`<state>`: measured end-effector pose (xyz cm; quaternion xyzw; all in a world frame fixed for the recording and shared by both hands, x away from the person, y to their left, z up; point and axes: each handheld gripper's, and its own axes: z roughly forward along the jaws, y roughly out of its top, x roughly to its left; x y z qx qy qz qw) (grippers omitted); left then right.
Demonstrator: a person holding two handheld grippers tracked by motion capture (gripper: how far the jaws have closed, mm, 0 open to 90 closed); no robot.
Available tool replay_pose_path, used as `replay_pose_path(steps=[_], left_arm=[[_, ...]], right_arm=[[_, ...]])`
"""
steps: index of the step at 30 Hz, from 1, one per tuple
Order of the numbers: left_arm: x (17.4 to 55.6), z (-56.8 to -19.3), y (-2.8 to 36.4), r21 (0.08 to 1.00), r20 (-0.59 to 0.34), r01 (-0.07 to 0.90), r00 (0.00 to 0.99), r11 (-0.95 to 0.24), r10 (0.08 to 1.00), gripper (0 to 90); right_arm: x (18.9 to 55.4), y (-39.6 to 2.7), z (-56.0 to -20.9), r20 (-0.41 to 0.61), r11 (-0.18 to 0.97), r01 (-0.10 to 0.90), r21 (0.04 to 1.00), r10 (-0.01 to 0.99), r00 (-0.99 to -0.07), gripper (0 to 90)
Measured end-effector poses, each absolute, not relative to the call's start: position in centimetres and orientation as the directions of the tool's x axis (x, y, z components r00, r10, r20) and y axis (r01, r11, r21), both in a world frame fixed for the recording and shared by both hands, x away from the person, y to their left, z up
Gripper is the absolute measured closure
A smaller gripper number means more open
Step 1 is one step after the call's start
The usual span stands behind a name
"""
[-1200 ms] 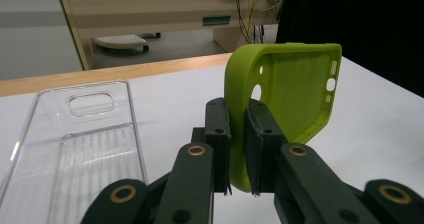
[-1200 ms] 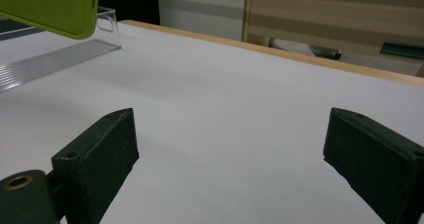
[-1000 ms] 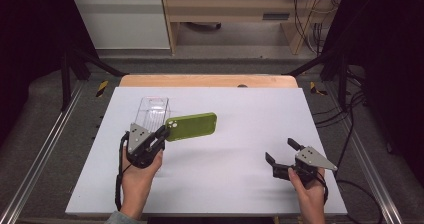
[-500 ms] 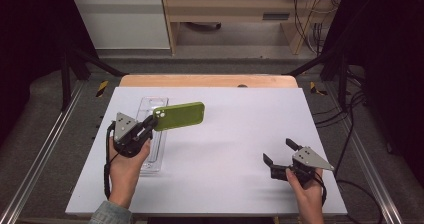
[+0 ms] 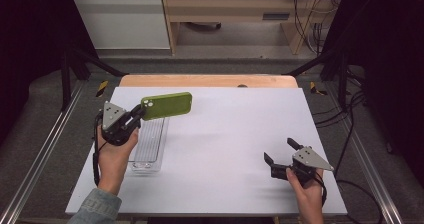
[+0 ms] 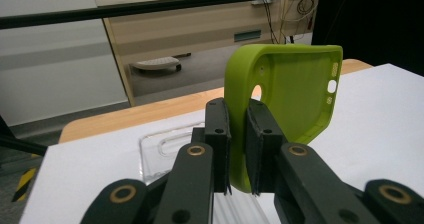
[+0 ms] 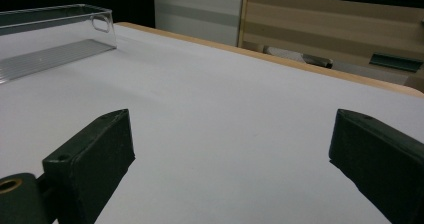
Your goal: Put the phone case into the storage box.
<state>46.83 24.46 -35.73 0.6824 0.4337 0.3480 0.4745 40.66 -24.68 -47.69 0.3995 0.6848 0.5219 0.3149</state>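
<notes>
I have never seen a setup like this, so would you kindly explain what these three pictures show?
A person at a white table holds a hand-operated two-jaw tool in each hand. One picture looks down from above; the other two come from cameras riding on each tool, looking along its black jaws. The left tool is shut on the edge of a green phone case, lifted above a clear plastic tray that lies on the table. The right tool rests open at the near right, holding nothing.

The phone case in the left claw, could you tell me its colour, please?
Lime green phone case; clearest in the left gripper view.
</notes>
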Motion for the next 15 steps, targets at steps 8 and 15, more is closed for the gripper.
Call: replay_pose_path(steps=[8, 15], left_arm=[[47.9, -34.5, 25.6, 0.942, 0.14, 0.233, 0.382, -0.242, 0.913, 81.1], [48.4, -33.9, 26.2, 0.927, 0.197, 0.227, 0.382, -0.298, 0.903, 81.1]], right_arm=[[40.8, -24.6, -47.8, -0.024, 0.144, 0.217, 0.966, 0.879, -0.476, 5.0], [40.8, -24.6, -47.8, -0.022, 0.143, 0.216, 0.966, 0.876, -0.481, 4.7]])
